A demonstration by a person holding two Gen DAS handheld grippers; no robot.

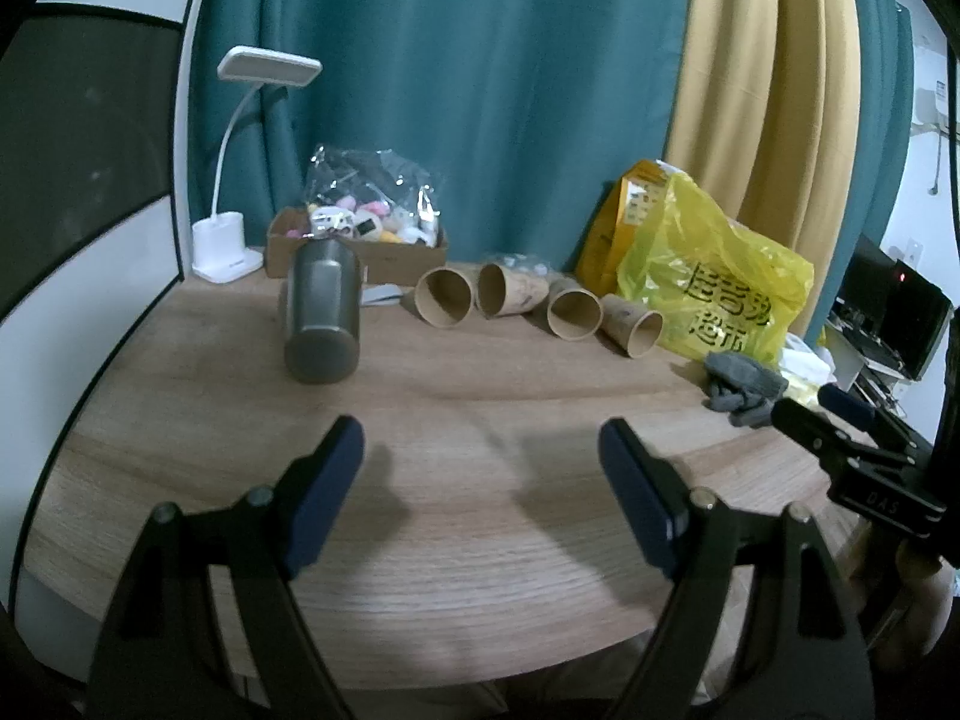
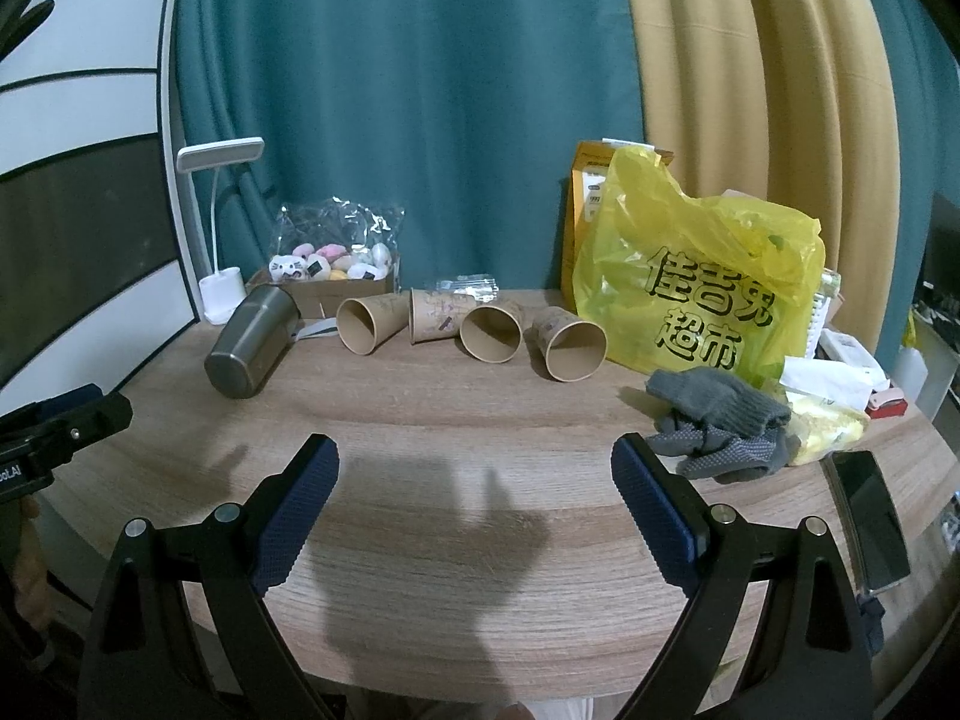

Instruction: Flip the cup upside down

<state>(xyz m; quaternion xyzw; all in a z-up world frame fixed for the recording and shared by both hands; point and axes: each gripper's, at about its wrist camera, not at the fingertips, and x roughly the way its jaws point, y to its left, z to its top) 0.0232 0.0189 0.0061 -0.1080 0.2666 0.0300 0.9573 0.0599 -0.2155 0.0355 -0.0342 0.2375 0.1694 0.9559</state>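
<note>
Both the left gripper and right gripper hover spread wide, holding nothing, over the wooden table. Ahead and left of each lies the steel cup on its side, base toward the grippers. Four paper cups lie beyond.

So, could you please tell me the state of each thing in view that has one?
Steel cup: on its side, base toward the cameras.
Four paper cups: on their sides.
Left gripper: open, empty.
Right gripper: open, empty.
Lamp: upright, seemingly off.
Yellow bag: upright, bulging.
Gloves: heaped.
Phone: screen dark.
</note>
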